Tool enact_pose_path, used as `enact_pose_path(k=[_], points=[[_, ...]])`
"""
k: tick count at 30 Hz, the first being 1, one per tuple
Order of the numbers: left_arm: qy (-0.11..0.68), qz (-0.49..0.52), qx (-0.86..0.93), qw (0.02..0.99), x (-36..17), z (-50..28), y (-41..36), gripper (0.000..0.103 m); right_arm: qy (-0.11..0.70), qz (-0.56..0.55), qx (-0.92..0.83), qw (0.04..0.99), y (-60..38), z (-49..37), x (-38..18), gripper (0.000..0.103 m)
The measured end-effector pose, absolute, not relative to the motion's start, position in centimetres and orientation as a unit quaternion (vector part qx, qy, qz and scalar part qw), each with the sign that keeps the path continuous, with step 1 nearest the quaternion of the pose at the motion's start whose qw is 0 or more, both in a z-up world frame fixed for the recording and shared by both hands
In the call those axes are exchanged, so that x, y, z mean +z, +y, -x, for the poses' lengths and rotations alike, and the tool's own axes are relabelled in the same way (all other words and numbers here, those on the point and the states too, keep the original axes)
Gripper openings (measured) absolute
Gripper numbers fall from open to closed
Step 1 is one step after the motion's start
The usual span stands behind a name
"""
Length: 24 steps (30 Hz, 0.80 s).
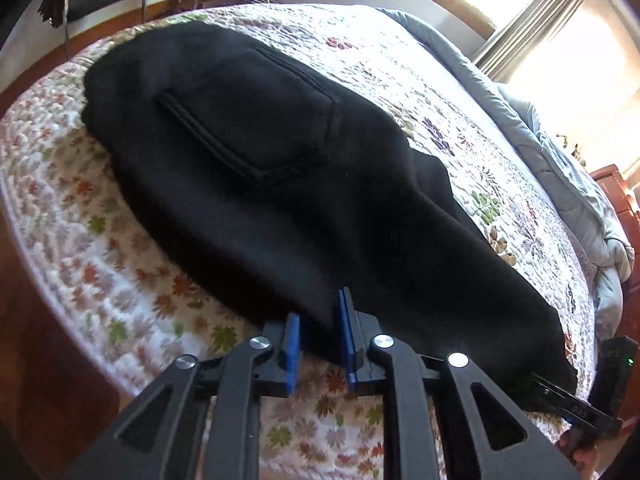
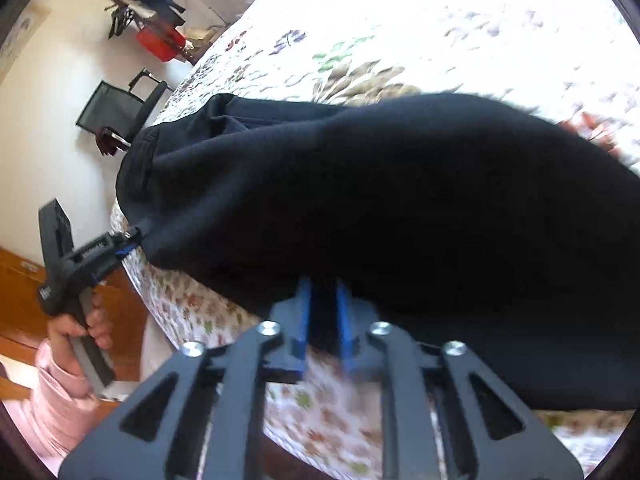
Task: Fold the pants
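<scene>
Black pants (image 1: 280, 168) lie lengthwise on a floral quilt, back pocket (image 1: 248, 124) facing up, waistband at the far end. My left gripper (image 1: 320, 340) has its blue pads around the near edge of the pants, with fabric between them. My right gripper (image 2: 322, 320) is shut on the pants (image 2: 400, 208) at their near edge, with dark cloth between its blue pads. The left gripper also shows in the right wrist view (image 2: 130, 240), touching the pants' edge. The right gripper shows in the left wrist view (image 1: 576, 408) at the leg end.
The floral quilt (image 1: 80, 216) covers a bed whose edge runs close under both grippers. A grey duvet (image 1: 560, 160) lies along the bed's far side. A black chair (image 2: 116, 108) and a red bag (image 2: 160, 42) stand by the wall. Wooden floor (image 1: 48, 360) lies below.
</scene>
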<state>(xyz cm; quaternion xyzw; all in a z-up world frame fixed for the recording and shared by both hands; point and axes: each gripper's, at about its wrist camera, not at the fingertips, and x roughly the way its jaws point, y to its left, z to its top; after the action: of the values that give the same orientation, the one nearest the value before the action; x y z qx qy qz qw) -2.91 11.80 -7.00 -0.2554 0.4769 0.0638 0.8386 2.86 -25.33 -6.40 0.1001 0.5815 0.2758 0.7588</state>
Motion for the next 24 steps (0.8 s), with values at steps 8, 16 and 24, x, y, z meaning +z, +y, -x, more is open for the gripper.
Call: enact_pose_path(k=[8, 16, 24], points=[[0.460, 0.210, 0.005, 0.863, -3.7, 3.8, 7.3, 0.022, 0.553, -0.030, 0.279, 0.785, -27.4, 0.6, -4.0, 0.039], [0.502, 0.158, -0.021, 0.850, -5.8, -1.4, 4.0, 0.044, 0.555, 0.038, 0.301, 0.775, -22.8, -0.8, -6.5, 0.042], [0.533, 0.174, -0.034, 0.827, -8.1, -3.2, 4.1, 0.063, 0.537, 0.108, 0.295, 0.783, -20.5, -1.7, -7.9, 0.057]])
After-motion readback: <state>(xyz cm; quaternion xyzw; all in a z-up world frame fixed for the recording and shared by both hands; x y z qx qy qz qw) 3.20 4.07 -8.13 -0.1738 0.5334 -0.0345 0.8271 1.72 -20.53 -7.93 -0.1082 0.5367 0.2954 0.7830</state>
